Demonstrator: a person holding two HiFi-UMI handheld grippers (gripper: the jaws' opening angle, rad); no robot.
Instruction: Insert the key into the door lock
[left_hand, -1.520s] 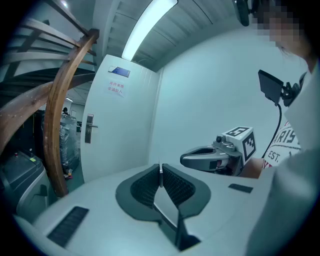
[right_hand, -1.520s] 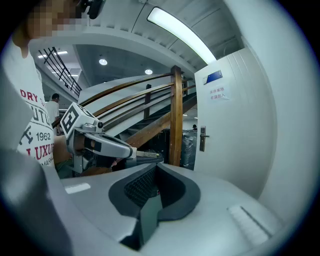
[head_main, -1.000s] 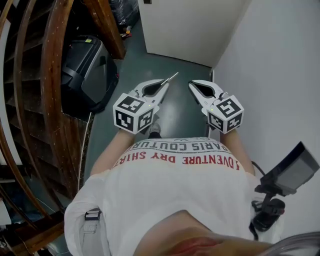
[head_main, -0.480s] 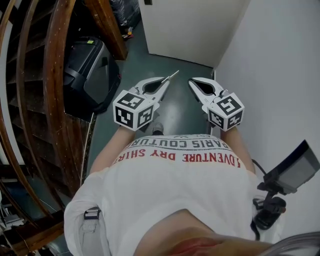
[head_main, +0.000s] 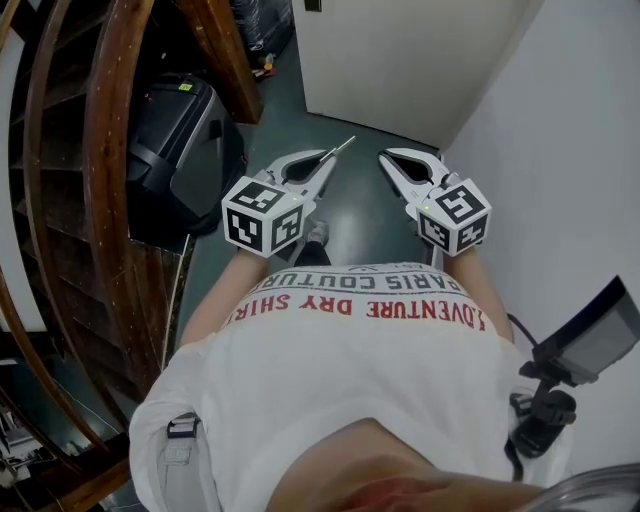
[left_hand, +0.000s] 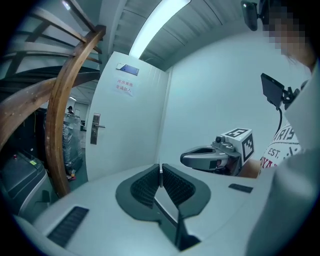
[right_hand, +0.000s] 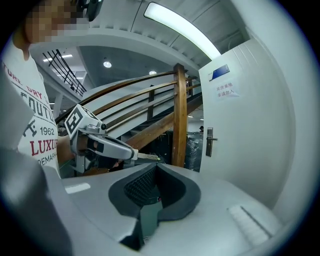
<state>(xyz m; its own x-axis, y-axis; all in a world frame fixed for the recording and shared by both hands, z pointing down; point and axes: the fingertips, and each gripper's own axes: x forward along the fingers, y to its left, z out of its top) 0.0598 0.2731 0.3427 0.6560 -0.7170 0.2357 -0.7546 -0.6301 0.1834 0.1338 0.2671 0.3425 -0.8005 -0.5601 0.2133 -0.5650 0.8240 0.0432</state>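
My left gripper (head_main: 329, 159) is shut on a thin silver key (head_main: 343, 148), whose blade sticks out forward past the tips. In the left gripper view the key (left_hand: 160, 173) shows edge-on between the closed pads of that gripper (left_hand: 160, 170). Ahead stands a white door (head_main: 400, 60) with a metal handle and lock plate (left_hand: 94, 128), still some way off. My right gripper (head_main: 386, 158) is beside the left, shut with nothing in it (right_hand: 156, 167). It sees the left gripper (right_hand: 100, 145) holding the key (right_hand: 148, 157), and the door handle (right_hand: 210, 141) beyond.
A curved wooden stair railing (head_main: 100, 150) and a black case (head_main: 180, 140) stand on the left. A white wall (head_main: 560, 150) runs close on the right. The green floor (head_main: 350, 215) forms a narrow passage to the door. A paper notice (left_hand: 125, 86) hangs on the door.
Both grippers have moved forward together toward the door, which now sits nearer in the head view. The key stays held in the left gripper.
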